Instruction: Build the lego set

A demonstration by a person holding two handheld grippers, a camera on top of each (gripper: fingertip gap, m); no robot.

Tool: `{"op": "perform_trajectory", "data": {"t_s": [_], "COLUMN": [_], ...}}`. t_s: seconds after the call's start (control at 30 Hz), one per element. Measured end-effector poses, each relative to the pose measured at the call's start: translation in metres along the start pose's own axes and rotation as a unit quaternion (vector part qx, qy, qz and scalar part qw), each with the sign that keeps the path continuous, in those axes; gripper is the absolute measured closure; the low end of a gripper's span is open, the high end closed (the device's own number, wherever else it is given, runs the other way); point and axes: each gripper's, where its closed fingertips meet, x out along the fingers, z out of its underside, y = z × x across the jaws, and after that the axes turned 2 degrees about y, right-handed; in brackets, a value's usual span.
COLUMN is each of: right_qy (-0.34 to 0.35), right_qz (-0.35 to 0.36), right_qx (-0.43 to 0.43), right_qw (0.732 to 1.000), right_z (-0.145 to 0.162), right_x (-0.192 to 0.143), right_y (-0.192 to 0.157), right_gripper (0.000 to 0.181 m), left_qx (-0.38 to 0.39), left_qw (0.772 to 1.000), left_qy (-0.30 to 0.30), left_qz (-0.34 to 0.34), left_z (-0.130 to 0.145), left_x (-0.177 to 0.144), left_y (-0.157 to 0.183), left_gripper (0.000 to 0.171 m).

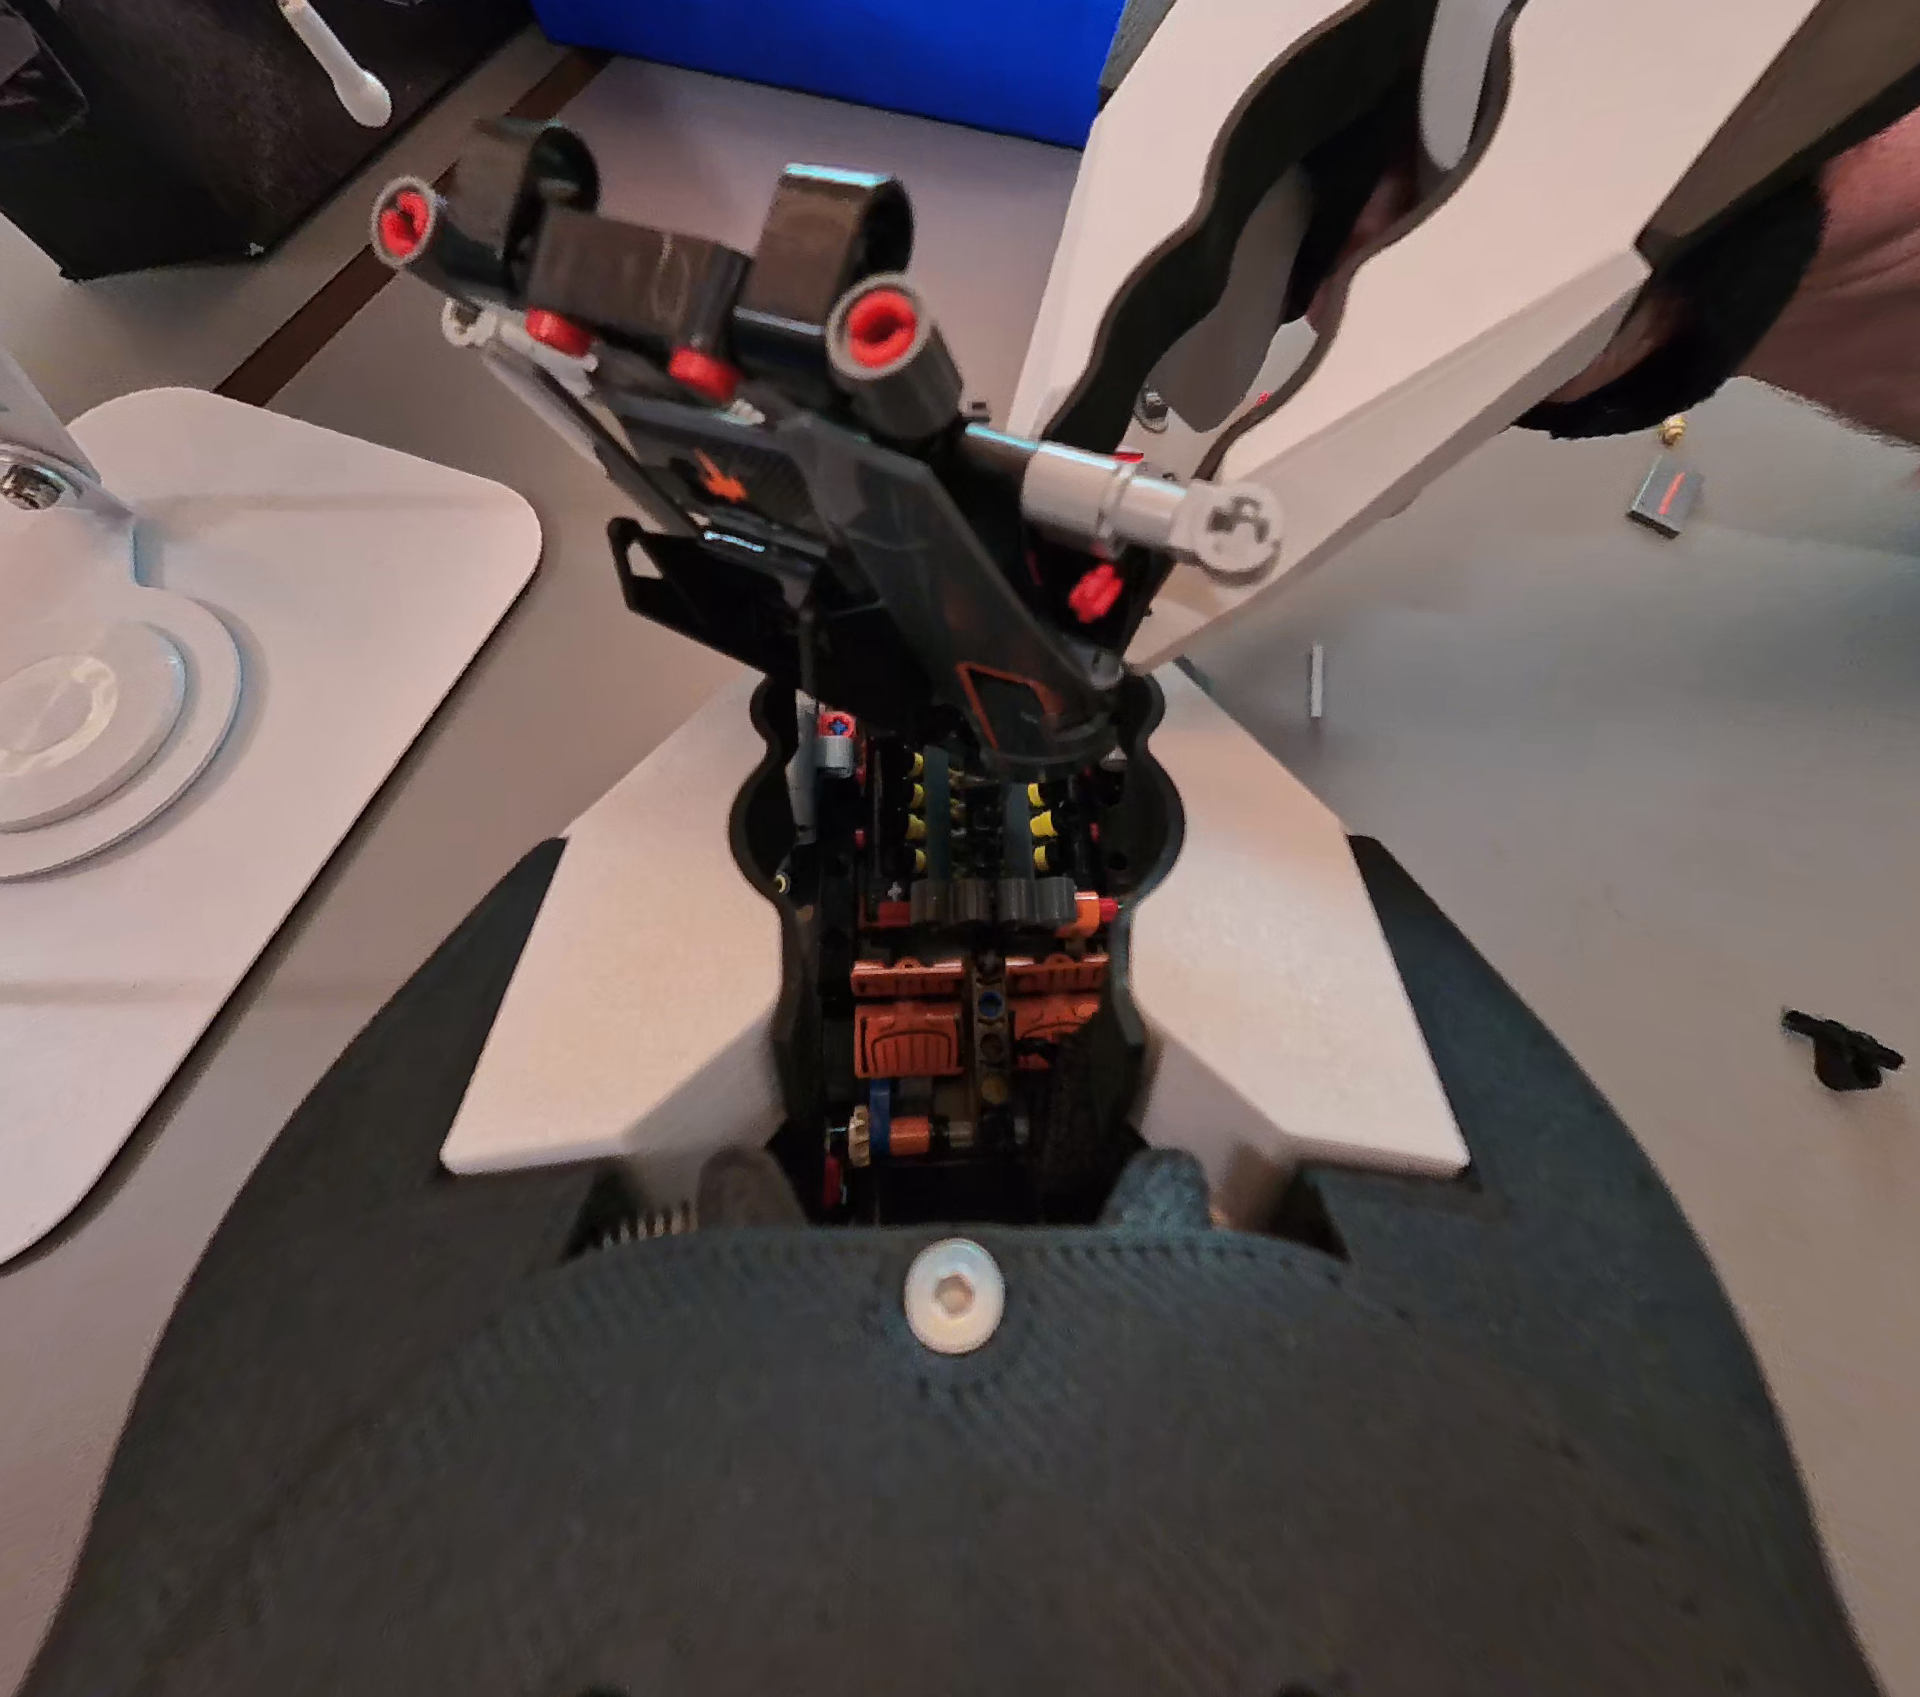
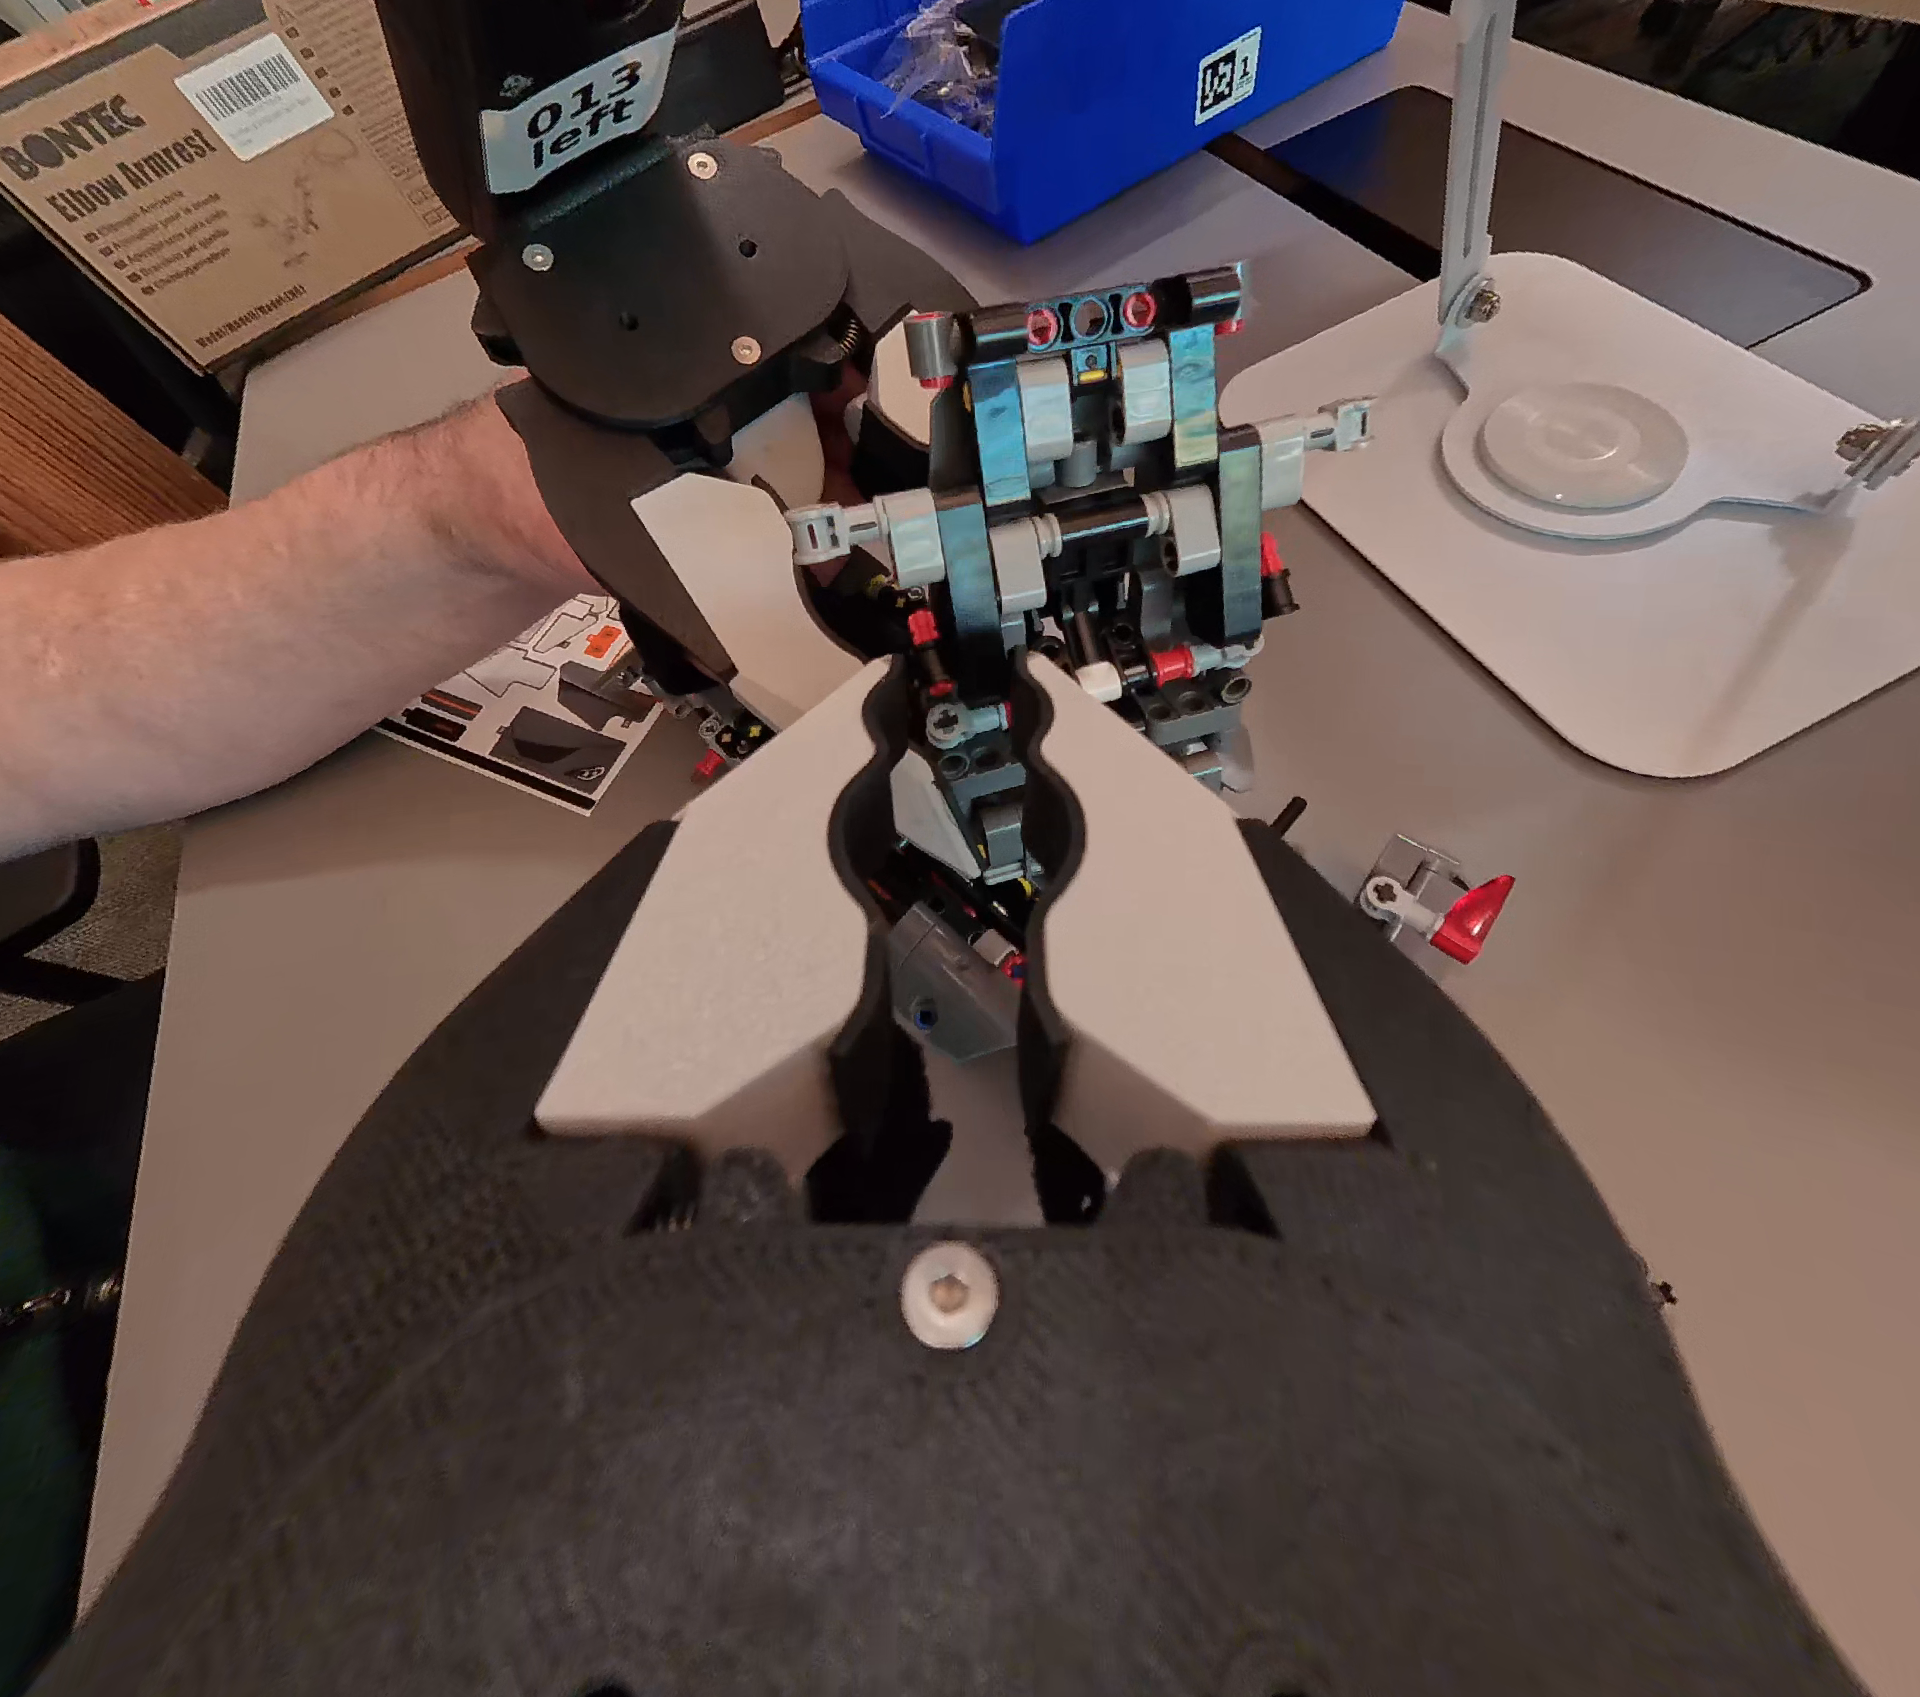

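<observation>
A black, grey and red lego model (image 1: 831,504) is held in the air between both grippers. My left gripper (image 1: 956,712) is shut on its lower body, where orange and yellow parts show between the fingers. My right gripper (image 1: 1101,546) comes in from the upper right and clamps the model's side, next to a grey axle. In the right wrist view the model (image 2: 1081,484) stands upright with its grey beams facing me. My right gripper (image 2: 956,691) is shut on its lower end. The left gripper (image 2: 821,484) grips it from the left.
A blue bin (image 2: 1091,58) with plastic bags stands behind. A white stand base (image 2: 1662,608) lies to the right. A grey and red loose piece (image 2: 1444,909), a sticker sheet (image 2: 530,722) and a small black piece (image 1: 1839,1045) lie on the grey table. A forearm (image 2: 260,608) reaches in from the left. One gripper's finger ends stand about 5 centimetres off the other's. About 20 centimetres separates my left fingertips from the small black piece (image 1: 1839,1045).
</observation>
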Motion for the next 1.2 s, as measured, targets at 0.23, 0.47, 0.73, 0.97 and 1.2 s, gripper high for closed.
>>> {"op": "perform_trajectory", "data": {"t_s": [0.23,0.47,0.73,0.97,1.2], "right_qy": [0.016,0.035,0.095,0.103,0.101], "right_qz": [0.002,0.013,0.029,0.061,0.095], "right_qx": [-0.018,-0.033,-0.027,-0.041,-0.072], "right_qw": [1.000,0.999,0.995,0.992,0.988], "right_z": [-0.014,-0.037,-0.073,-0.083,-0.090], "right_x": [0.000,0.004,0.005,0.011,0.022], "right_y": [-0.005,-0.009,-0.010,-0.008,-0.010], "right_gripper": [0.165,0.165,0.167,0.167,0.168], "left_qx": [-0.003,0.002,0.026,0.038,0.027], "left_qw": [0.999,0.994,0.984,0.977,0.971], "left_qy": [0.040,0.105,0.169,0.192,0.211], "left_qz": [0.006,-0.005,-0.058,-0.087,-0.113], "left_z": [-0.012,-0.031,-0.051,-0.058,-0.062], "left_x": [-0.008,-0.022,-0.037,-0.045,-0.049], "left_y": [-0.001,-0.007,-0.015,-0.020,-0.026], "left_gripper": [0.111,0.109,0.102,0.103,0.103]}}
